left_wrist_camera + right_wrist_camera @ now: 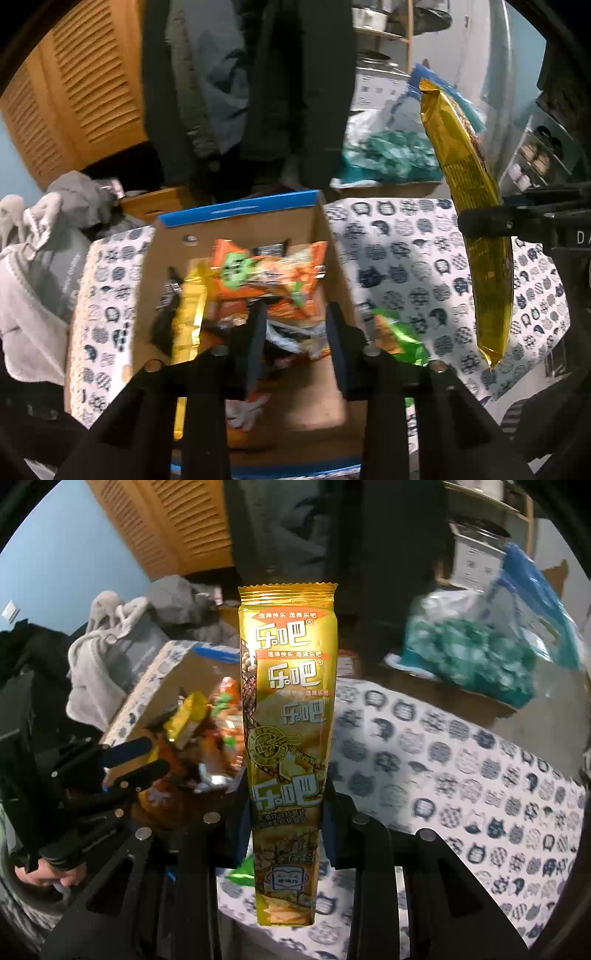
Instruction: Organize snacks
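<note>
Fingers of the right gripper [286, 812] clamp a gold snack pack [286, 716] at its lower middle, long axis upright. The cardboard box [240, 218] of snacks lies to its left, nearer the left gripper [295, 332], whose jaws hang parted and empty above it.

Dim room, cool light from above; glare flashes off the gold packet [286, 716] and blows out its upper lettering. A broad shadow crosses the patterned cloth [417, 258]. Motion blur smears the snacks in the box [236, 236]; fisheye bends the edges, corners black
</note>
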Demonstrator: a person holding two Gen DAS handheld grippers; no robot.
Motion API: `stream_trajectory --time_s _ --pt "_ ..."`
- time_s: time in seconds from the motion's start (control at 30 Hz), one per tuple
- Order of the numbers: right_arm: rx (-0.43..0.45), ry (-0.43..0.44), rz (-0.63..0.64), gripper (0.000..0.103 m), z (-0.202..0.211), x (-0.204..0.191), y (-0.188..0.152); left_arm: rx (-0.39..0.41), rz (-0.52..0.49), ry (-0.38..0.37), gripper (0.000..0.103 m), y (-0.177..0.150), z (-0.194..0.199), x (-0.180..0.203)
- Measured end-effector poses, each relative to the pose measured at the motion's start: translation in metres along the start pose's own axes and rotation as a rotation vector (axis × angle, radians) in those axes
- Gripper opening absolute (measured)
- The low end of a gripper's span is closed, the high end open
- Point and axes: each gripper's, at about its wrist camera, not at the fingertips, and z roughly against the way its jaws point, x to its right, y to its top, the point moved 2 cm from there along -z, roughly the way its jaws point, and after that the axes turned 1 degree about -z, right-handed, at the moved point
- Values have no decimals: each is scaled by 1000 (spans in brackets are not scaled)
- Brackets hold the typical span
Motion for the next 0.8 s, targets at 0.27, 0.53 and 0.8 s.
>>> stream_trajectory --time_s 0.27,0.53,0.8 --pt "-45 65 30 30 -31 -47 22 -2 98 53 46 -21 4 -51" --pt "-94 120 35 30 -67 -86 40 8 139 102 63 -33 6 -75" --pt "-132 113 23 43 -90 -99 41 7 124 121 75 -39 3 -83"
